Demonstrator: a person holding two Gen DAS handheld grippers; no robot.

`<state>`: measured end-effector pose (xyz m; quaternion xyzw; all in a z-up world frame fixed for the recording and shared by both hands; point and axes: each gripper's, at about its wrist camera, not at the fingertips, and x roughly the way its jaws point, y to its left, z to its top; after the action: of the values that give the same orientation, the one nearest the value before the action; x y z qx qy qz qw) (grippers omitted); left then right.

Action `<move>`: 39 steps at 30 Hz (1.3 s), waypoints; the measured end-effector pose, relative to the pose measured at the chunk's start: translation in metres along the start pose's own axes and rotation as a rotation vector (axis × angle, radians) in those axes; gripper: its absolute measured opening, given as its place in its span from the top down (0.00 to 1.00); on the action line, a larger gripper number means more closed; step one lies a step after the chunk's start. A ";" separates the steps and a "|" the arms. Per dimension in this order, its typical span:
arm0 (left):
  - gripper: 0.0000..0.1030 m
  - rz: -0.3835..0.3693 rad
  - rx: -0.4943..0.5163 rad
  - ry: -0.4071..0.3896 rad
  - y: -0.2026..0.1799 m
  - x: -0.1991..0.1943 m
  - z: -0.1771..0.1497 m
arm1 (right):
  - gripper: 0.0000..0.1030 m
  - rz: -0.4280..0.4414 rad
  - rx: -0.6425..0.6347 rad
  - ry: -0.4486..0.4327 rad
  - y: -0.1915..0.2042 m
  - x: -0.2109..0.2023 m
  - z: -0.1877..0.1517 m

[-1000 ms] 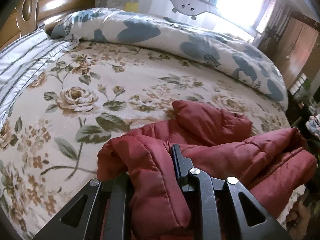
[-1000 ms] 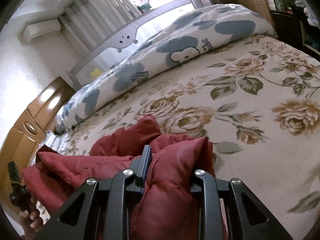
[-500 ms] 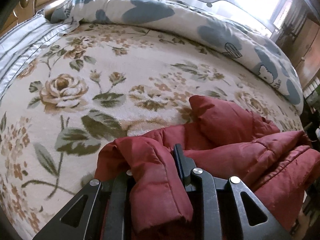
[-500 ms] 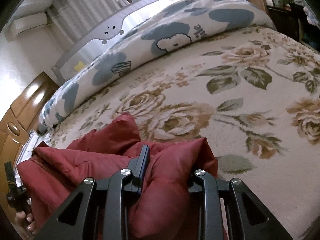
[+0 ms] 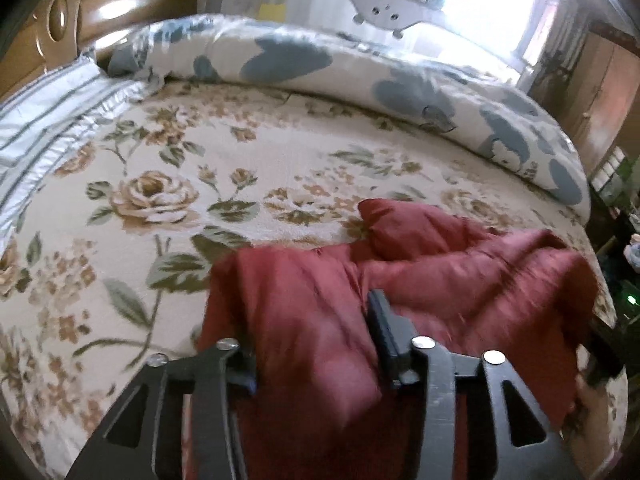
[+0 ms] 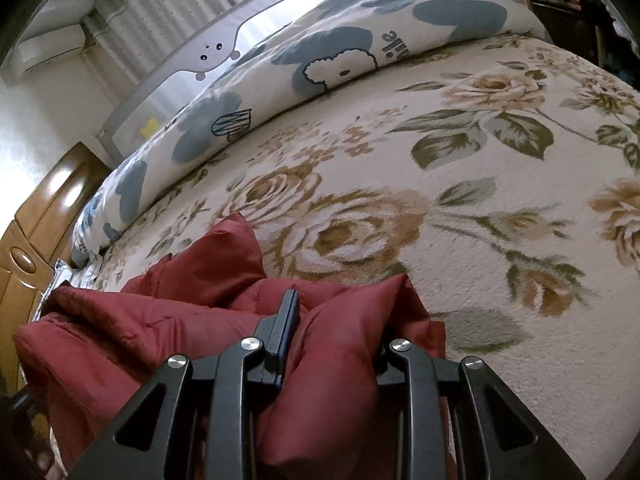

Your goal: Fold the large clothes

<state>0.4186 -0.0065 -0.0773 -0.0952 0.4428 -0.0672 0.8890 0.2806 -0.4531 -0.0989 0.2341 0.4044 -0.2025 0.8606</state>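
A dark red padded jacket lies bunched at the near edge of a bed with a floral cover. My left gripper is shut on a thick fold of the jacket; the fabric drapes over the left finger and hides it. In the right wrist view the jacket stretches to the left, and my right gripper is shut on another bulging fold of it. A sleeve tip points up the bed. The view from the left gripper is blurred.
A rolled white duvet with blue shapes lies along the far side of the bed, before a grey bed rail. A wooden headboard and a striped pillow are at the left. A wooden wardrobe stands at the right.
Both grippers have moved forward over the bed with the jacket held. The fold in the left gripper has flattened and spread wider. The left view has tilted and blurred.
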 end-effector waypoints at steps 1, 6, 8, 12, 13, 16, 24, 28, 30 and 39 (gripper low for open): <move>0.50 -0.013 0.008 -0.020 -0.002 -0.014 -0.006 | 0.75 -0.001 0.003 0.001 0.000 0.001 0.000; 0.45 -0.108 0.077 -0.045 -0.018 -0.061 -0.041 | 0.75 -0.005 0.006 0.002 0.000 0.002 0.000; 0.43 -0.133 0.145 -0.020 -0.031 -0.062 -0.053 | 0.75 -0.005 0.007 0.002 0.000 0.002 0.000; 0.43 -0.036 0.212 0.047 -0.045 -0.028 -0.061 | 0.71 -0.006 -0.004 -0.010 0.003 -0.004 0.000; 0.43 -0.027 0.204 0.071 -0.043 -0.018 -0.060 | 0.71 -0.005 -0.007 -0.013 0.004 -0.007 0.000; 0.41 0.017 0.184 0.092 -0.033 0.003 -0.055 | 0.64 -0.010 -0.023 -0.029 0.008 -0.024 0.000; 0.41 0.064 0.173 0.095 -0.025 0.014 -0.043 | 0.31 0.030 -0.202 -0.218 0.053 -0.114 -0.024; 0.41 0.076 0.171 0.093 -0.030 0.017 -0.039 | 0.26 0.071 -0.349 -0.035 0.082 -0.083 -0.035; 0.41 0.084 0.156 0.097 -0.028 0.021 -0.034 | 0.26 0.027 -0.367 0.077 0.079 -0.048 -0.036; 0.34 0.091 0.095 0.134 -0.020 0.076 -0.011 | 0.24 0.028 -0.219 0.135 0.039 0.001 -0.023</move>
<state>0.4545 -0.0425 -0.1380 -0.0281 0.5017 -0.0539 0.8629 0.2880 -0.4089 -0.1030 0.1576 0.4778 -0.1289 0.8545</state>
